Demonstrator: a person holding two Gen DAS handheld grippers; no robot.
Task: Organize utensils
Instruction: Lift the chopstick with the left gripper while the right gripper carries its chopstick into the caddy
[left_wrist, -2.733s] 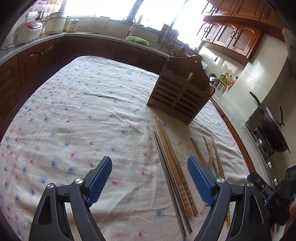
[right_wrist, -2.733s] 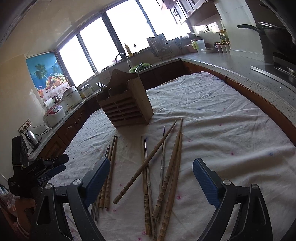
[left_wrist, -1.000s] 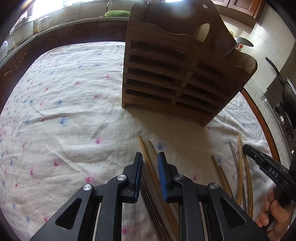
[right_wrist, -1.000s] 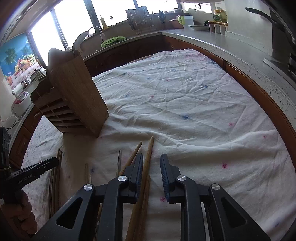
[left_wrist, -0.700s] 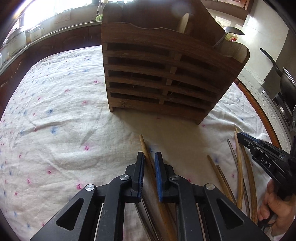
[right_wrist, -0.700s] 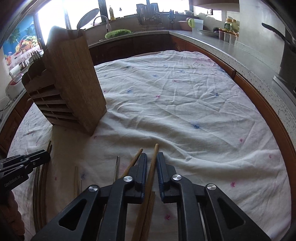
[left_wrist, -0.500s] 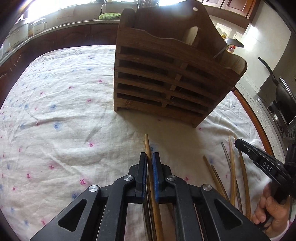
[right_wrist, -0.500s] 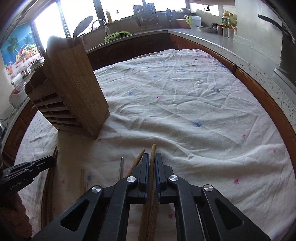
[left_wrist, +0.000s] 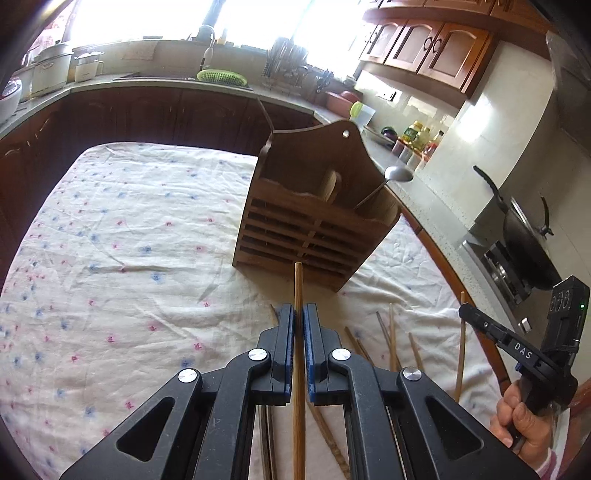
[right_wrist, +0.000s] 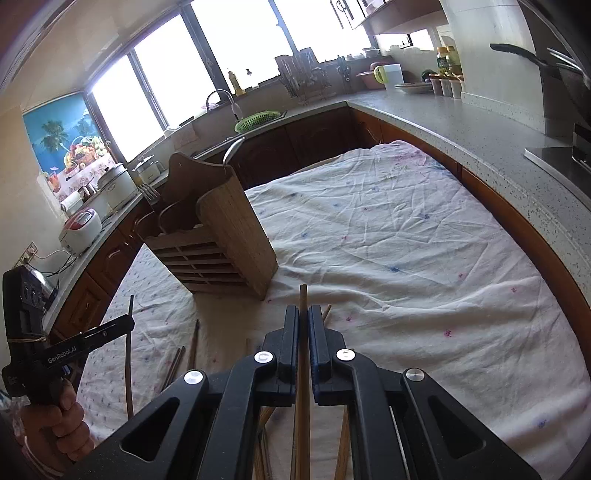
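jaws: left gripper (left_wrist: 299, 325) pinching chopstick (left_wrist: 298, 288) | right gripper (right_wrist: 303, 325) likewise (another chopstick (right_wrist: 303, 295))

left wrist: faces down-forward | right wrist: likewise | shared: wooden rack (left_wrist: 314, 221) (right_wrist: 218, 236)

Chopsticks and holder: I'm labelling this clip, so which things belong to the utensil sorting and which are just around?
Part of the job:
- left tool, shut on a chopstick
- right tool, shut on another chopstick
- loose chopsticks on the cloth
- wooden utensil holder

Just around:
- wok
- green basket
- rice cooker
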